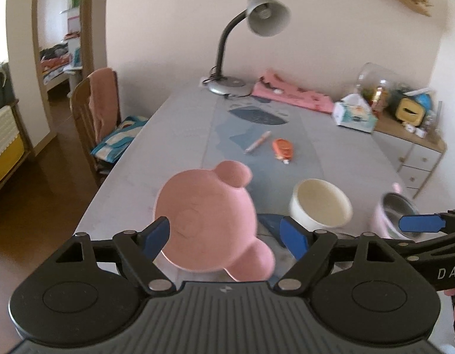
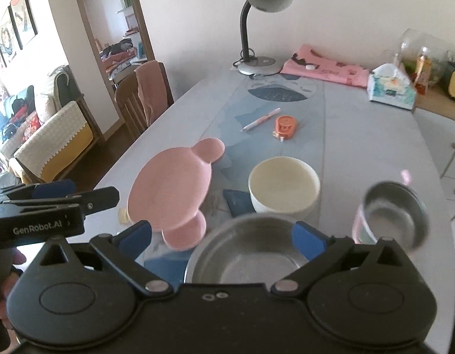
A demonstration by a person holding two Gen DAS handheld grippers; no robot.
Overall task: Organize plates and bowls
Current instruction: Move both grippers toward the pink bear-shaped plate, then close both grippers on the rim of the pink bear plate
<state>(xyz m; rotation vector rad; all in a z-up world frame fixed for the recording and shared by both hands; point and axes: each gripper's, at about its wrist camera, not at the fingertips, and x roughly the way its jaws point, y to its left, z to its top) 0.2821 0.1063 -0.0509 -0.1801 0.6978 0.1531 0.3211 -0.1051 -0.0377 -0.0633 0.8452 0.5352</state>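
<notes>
On grey table | left gripper gaping around pink bear-shaped plate | right gripper gaping over round steel bowl.

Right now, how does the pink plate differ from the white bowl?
The pink plate is flat and shallow; the white bowl is deep with tall walls. The plate has round ears on its rim; the bowl is plainly round. Both look empty and sit side by side on the table.

On the grey table, the white round ceramic bowl is the landmark: the pink bear-shaped plate lies left of it, the small steel cup right, the wide steel bowl before it, the orange tape dispenser and pen behind.
</notes>
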